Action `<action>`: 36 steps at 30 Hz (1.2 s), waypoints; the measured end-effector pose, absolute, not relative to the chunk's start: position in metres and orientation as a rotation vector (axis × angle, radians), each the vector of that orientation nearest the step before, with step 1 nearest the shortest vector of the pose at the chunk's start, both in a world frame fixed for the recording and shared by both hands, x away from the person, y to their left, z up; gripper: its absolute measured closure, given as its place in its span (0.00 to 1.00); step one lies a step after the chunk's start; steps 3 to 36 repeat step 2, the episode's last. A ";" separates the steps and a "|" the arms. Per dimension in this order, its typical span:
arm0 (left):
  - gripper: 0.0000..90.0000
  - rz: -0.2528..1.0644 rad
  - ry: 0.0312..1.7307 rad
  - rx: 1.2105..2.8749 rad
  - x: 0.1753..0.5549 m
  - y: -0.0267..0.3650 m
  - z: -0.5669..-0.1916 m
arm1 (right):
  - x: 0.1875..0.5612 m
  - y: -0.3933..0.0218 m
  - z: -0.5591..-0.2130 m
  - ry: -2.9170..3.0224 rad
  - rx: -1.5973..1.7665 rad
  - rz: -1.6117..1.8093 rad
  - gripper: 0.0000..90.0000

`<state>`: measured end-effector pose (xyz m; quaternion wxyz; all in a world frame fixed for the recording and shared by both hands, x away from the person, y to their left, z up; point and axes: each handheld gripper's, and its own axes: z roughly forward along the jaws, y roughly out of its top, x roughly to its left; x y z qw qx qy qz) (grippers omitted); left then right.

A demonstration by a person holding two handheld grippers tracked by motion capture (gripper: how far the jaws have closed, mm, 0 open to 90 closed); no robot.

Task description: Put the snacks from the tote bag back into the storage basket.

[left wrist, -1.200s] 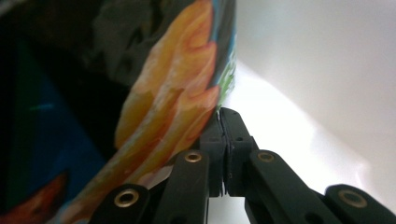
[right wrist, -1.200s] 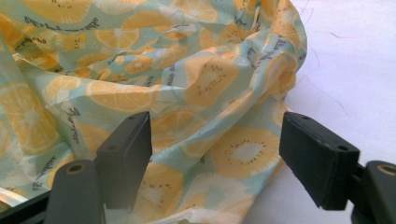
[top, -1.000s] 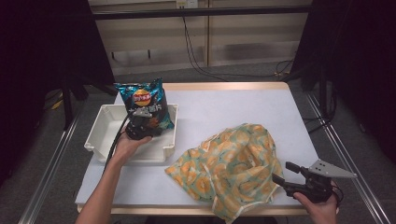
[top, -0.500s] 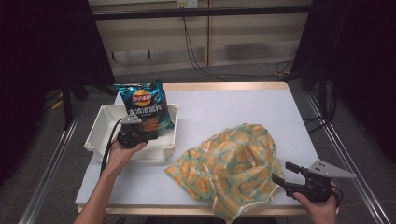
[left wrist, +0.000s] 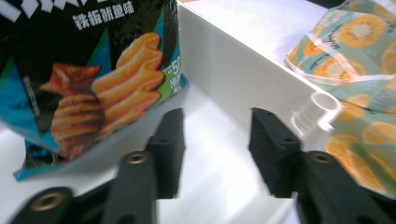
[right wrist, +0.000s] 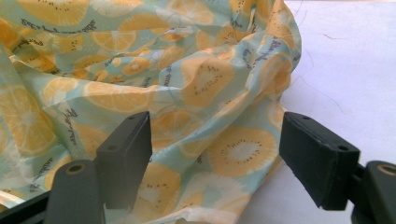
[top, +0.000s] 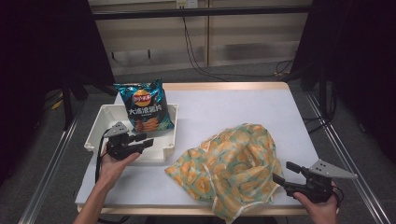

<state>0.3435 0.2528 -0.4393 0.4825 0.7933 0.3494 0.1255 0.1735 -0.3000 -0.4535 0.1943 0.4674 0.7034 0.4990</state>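
Change: the left gripper point(top: 140, 142) has backed out toward the person w/ its jaws apart and empty. A sec ago it sat at the lower edge of the crisp bag point(top: 144, 105); now a clear gap separates the jaw tips from the bag. The bag leans in the white tray point(top: 93, 135), its top over the far rim. Judgement: the bag is placed and released; left-side work on it looks done.

Right gripper point(top: 283, 173): no shift since the earlier frames. Jaws wide apart, nothing clamped. The orange-slice print cloth bag point(top: 233, 168) lies just ahead of and between the jaw tips, at the near bench edge. Likely next item.

Edges / room:
- Left jaws: tray side wall point(left wrist: 243, 70) close ahead and to one side; crisp bag ahead on the other side. Clearance is back and up only.
- Cloth bag overhangs the near edge of the bench point(top: 233, 107) slightly; a pull toward the person could drag it off.
- Ahead of the right jaws, past the cloth bag: open bench surface.
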 end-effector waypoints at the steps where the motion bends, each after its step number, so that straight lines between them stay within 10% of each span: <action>1: 0.59 0.320 0.851 1.927 0.340 0.254 -0.438 | 0.174 -0.300 -0.454 1.973 1.310 1.397 0.28; 36: 0.57 0.311 0.842 1.916 0.337 0.255 -0.437 | 0.174 -0.301 -0.454 1.972 1.313 1.396 0.28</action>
